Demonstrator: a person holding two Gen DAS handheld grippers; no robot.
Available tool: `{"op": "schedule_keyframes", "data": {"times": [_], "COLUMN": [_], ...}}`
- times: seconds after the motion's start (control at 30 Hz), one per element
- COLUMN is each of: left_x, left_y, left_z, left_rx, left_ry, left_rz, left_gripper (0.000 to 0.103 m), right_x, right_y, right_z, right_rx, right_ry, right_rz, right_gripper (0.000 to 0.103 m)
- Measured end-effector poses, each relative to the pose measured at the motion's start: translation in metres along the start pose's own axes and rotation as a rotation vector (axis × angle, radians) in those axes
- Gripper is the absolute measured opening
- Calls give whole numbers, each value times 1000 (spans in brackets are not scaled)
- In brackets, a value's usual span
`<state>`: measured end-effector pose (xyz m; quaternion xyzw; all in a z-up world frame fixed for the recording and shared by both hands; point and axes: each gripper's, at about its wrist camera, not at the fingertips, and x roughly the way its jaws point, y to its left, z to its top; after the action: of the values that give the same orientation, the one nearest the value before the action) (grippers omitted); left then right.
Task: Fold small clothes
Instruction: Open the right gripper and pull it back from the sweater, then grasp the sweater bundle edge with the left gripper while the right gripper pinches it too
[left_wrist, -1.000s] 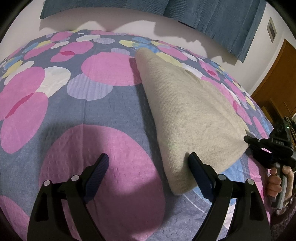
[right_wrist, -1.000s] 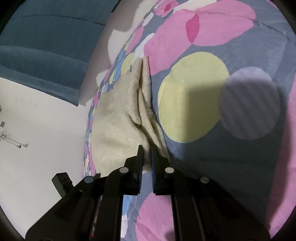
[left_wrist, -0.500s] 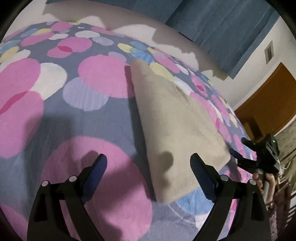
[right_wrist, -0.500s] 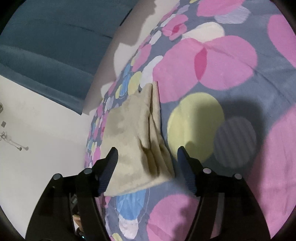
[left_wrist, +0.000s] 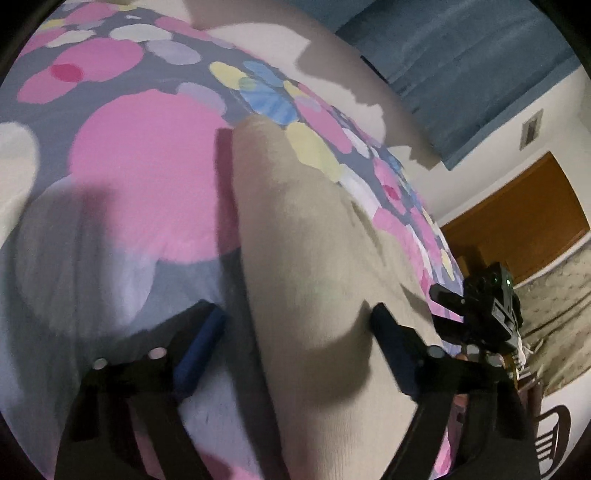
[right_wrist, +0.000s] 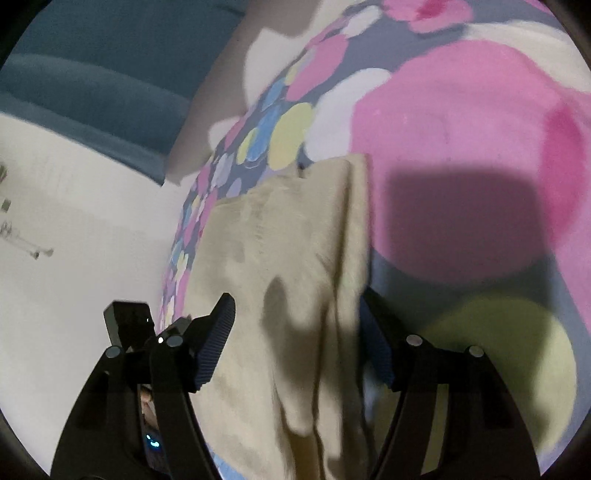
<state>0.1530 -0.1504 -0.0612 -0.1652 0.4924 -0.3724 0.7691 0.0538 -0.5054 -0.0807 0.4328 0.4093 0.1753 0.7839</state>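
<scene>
A folded beige knit garment (left_wrist: 314, 258) lies on the bed, on a bedspread (left_wrist: 147, 166) printed with large pink, yellow, blue and white dots on grey. No writing or label can be read on either. The left tool (left_wrist: 295, 332) has its fingers spread wide, one blue-padded finger (left_wrist: 203, 343) over the bedspread beside the garment's edge, the other over the cloth. The right tool (right_wrist: 295, 339) is likewise spread apart, straddling the garment's layered edge (right_wrist: 351, 258); whether the pads touch the cloth cannot be told. In the left wrist view the right tool (left_wrist: 476, 310) shows beyond the garment's far side. Blue curtains (left_wrist: 461, 55) and a wooden door (left_wrist: 517, 221) stand behind
</scene>
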Motion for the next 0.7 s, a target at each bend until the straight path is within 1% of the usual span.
{"op": "schedule_keyframes", "data": {"times": [0.03,0.1,0.13,0.2,0.23,0.27,0.3,0.33,0.37,0.4,0.47,0.57,0.7], "left_x": [3,9,11,17,18,21,22,24,25,24,19,13,-2], "left_y": [1,3,3,4,5,5,6,7,7,6,0,-11,-19], "left_z": [3,10,13,19,20,22,22,22,22,22,20,18,19], "left_rx": [1,2,7,13,16,21,22,22,22,30,65,111,130], "left_ry": [4,10,10,13,10,6,3,4,3,-4,-24,-55,-84], "left_rz": [-10,-30,-34,-29,-26,-22,-16,-15,-15,-12,15,54,62], "left_gripper": [76,76,74,69,64,57,53,46,42,40,35,31,29], "right_x": [5,11,16,22,24,27,29,30,30,28,25,19,9], "right_y": [1,4,7,9,9,7,2,-2,-5,-2,8,27,51], "right_z": [3,7,10,12,13,14,14,13,12,11,7,4,-1], "right_rx": [-6,-29,-51,-74,-79,-77,-62,-41,-24,-36,-73,-130,-176], "right_ry": [12,27,35,49,49,49,48,50,45,31,15,-21,-63], "right_rz": [15,16,7,19,11,-4,-7,10,28,28,3,-30,-20], "right_gripper": [66,66,65,61,51,35,27,17,15,15,15,14,13]}}
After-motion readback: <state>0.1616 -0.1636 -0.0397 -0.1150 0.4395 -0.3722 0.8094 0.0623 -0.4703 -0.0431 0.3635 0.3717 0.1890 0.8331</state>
